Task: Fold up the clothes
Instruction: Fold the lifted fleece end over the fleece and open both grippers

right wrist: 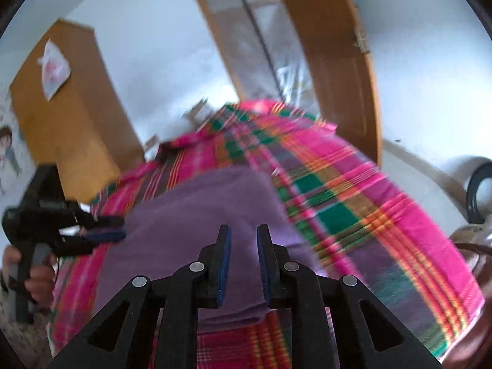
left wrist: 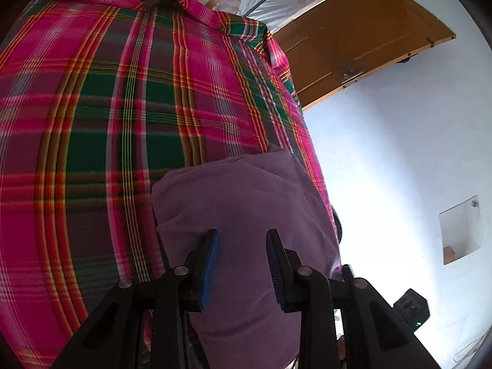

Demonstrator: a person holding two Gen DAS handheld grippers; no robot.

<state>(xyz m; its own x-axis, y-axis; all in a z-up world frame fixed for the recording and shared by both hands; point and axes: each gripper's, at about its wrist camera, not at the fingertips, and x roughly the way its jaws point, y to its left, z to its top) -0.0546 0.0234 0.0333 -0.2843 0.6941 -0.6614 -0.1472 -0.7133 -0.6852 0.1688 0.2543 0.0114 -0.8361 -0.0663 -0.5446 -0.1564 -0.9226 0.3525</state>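
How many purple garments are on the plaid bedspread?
1: a folded purple garment near the edge of the plaid bedspread, between both open grippers. More could lie outside the views.

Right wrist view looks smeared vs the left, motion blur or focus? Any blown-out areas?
Right wrist: plaid bedsheet and wooden door streak directionally while the right gripper stays crisp, so likely motion blur. Left wrist: sharp on the purple garment, but the white wall is overexposed at lower right.

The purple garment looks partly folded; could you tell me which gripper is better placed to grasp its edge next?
Probably the right gripper: its open jaws hang over the purple garment near the front edge. The left gripper, also open, hovers over the cloth's middle.
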